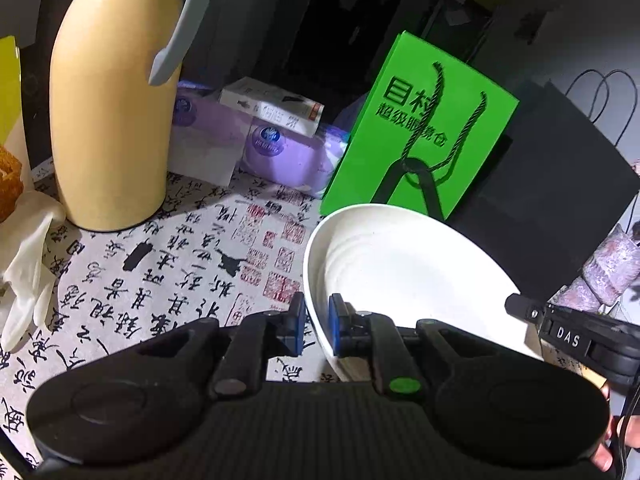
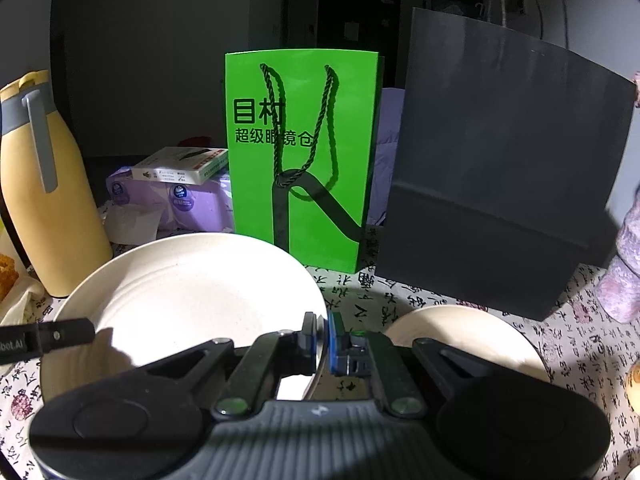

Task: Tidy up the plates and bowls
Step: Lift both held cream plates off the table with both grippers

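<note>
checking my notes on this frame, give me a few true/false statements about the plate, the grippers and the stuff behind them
1. Both grippers grip the same plate. True: the left gripper and the right gripper each pinch the rim of the white plate, from opposite sides.
2. The green bag lies flat on the table. False: the green bag stands upright behind the plate.
3. A second plate sits on the table right of the held one. True: second plate.
4. The flask is blue. False: the flask is yellow with a grey handle.
5. The black bag is left of the green one. False: the black bag stands to its right.
</note>
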### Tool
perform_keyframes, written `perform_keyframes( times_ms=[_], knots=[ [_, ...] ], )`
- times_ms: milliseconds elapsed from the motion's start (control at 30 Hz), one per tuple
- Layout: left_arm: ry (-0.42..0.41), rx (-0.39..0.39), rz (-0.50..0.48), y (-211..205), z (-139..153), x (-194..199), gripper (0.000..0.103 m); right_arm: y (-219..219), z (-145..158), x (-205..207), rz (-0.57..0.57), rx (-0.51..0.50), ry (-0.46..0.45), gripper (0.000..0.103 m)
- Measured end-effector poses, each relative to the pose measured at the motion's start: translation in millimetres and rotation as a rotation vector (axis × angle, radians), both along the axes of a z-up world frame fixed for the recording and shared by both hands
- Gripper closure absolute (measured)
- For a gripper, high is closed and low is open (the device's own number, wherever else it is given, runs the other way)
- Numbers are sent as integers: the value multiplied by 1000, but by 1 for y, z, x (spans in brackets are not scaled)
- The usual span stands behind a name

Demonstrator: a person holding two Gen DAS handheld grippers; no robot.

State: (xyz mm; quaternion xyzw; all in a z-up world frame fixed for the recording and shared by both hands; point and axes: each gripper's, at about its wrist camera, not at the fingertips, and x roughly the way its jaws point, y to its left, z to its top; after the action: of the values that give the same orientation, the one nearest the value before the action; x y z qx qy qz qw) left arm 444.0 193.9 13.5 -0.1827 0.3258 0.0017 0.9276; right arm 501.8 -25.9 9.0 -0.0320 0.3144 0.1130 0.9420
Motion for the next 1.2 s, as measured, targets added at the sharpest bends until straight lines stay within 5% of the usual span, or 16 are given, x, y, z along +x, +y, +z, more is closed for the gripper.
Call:
perform_keyframes(
  times_ms=[1200],
  knots=[
    [-179, 84, -82, -48, 50, -57, 91, -66, 37, -86, -109, 129, -80, 97]
  ],
)
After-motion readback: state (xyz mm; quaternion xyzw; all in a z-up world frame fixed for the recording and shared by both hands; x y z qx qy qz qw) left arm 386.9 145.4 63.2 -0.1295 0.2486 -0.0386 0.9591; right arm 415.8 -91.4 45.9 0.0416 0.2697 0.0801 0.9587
